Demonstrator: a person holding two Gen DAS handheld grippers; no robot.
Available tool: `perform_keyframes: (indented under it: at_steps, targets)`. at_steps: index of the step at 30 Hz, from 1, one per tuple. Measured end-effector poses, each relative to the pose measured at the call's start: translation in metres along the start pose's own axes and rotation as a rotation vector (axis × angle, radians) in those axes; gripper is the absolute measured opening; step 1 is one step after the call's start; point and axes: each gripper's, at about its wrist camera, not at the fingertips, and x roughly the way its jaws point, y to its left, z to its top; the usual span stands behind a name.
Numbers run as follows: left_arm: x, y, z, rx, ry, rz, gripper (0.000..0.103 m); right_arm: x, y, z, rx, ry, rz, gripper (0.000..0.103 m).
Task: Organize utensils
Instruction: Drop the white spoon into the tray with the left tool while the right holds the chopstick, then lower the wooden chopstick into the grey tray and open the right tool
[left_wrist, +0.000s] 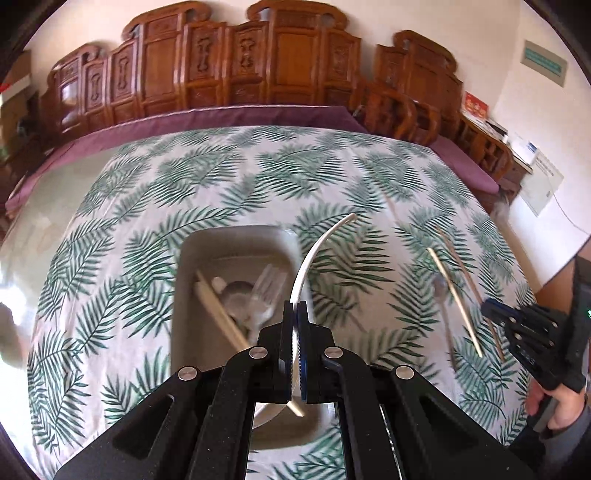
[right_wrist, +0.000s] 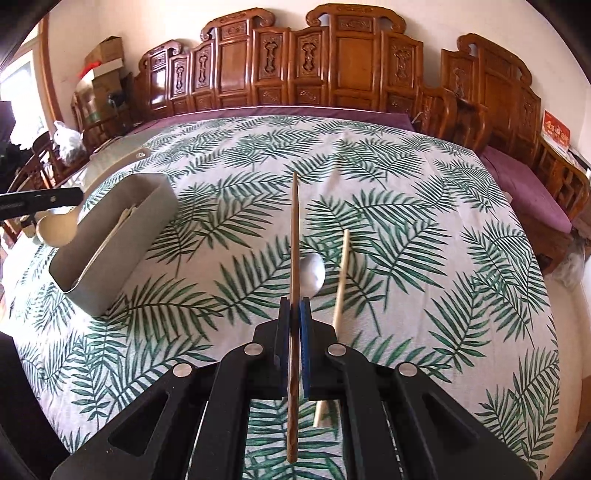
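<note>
My left gripper is shut on a white spoon, handle up, held over the grey utensil box. The box holds a clear fork, a spoon and pale chopsticks. From the right wrist view the left gripper holds the spoon's bowl at the box's near end. My right gripper is shut on a dark brown chopstick, above the cloth. A pale chopstick and a metal spoon lie on the cloth beneath it.
The table wears a green fern-print cloth. Carved wooden chairs and a purple cushioned bench line its far and right sides. In the left wrist view the right gripper and a hand are at the right.
</note>
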Motion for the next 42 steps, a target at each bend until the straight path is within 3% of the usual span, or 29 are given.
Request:
perform_keyframes:
  at_steps: [9, 18, 26, 36, 42]
  targets:
    - [0.031, 0.031, -0.013, -0.088, 0.047, 0.040, 0.001, -0.002, 0.014, 0.002, -0.020, -0.009, 0.021, 0.006]
    - [0.043, 0.033, -0.015, -0.076, 0.066, 0.044, 0.002, -0.007, 0.026, 0.002, -0.039, -0.023, 0.024, 0.006]
    - [0.029, 0.035, -0.020, -0.036, 0.031, 0.023, 0.002, -0.010, 0.046, 0.006, -0.042, -0.027, 0.063, 0.006]
    - [0.006, 0.053, -0.028, -0.005, -0.034, 0.035, 0.022, -0.015, 0.095, 0.017, -0.101, -0.047, 0.142, 0.006]
    - [-0.007, 0.068, -0.025, -0.013, -0.070, 0.041, 0.041, -0.014, 0.120, 0.023, -0.110, -0.045, 0.194, 0.006]
